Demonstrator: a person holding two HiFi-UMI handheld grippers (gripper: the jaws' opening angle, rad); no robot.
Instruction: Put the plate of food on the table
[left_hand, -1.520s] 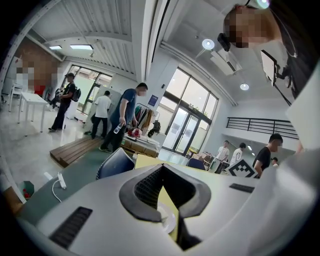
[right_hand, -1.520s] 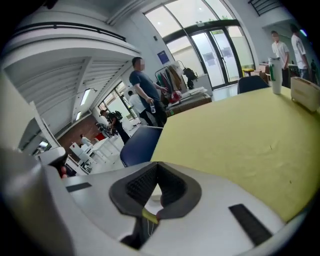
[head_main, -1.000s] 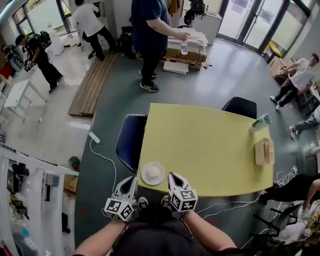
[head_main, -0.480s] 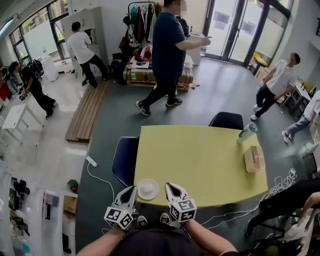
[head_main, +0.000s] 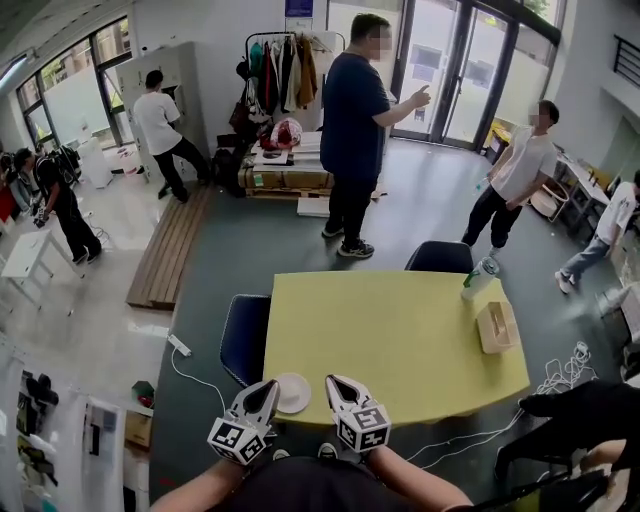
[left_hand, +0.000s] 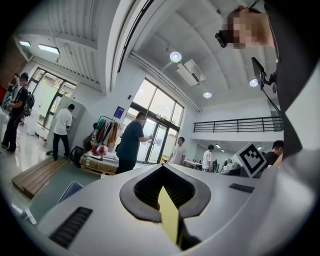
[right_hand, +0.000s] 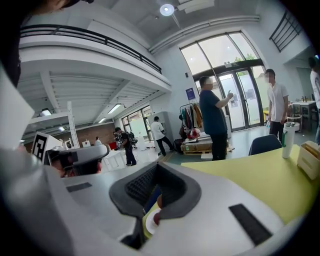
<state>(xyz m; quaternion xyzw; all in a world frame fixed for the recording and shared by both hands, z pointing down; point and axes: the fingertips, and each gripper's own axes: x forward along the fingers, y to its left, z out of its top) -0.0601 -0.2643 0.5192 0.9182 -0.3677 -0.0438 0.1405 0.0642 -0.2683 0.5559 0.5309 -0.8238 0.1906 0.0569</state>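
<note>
A white plate (head_main: 292, 392) sits on the near left corner of the yellow table (head_main: 400, 340). In the head view my left gripper (head_main: 265, 389) is just left of the plate and my right gripper (head_main: 334, 382) just right of it, both at the table's near edge. Both are shut with nothing held. In the right gripper view a sliver of the plate (right_hand: 149, 223) and something reddish on it show through the slit of the right gripper (right_hand: 155, 173). The left gripper (left_hand: 163, 173) shows only a strip of yellow table through its slit.
A blue chair (head_main: 245, 336) stands at the table's left side and a dark chair (head_main: 440, 257) at its far side. A wooden tissue box (head_main: 497, 326) and a bottle (head_main: 478, 276) are at the table's right end. Several people stand beyond. A power strip (head_main: 180, 346) lies on the floor.
The head view has tilted up, showing more of the room. The plate now lies lower in view, between the two grippers. The person in dark blue has walked to the right.
</note>
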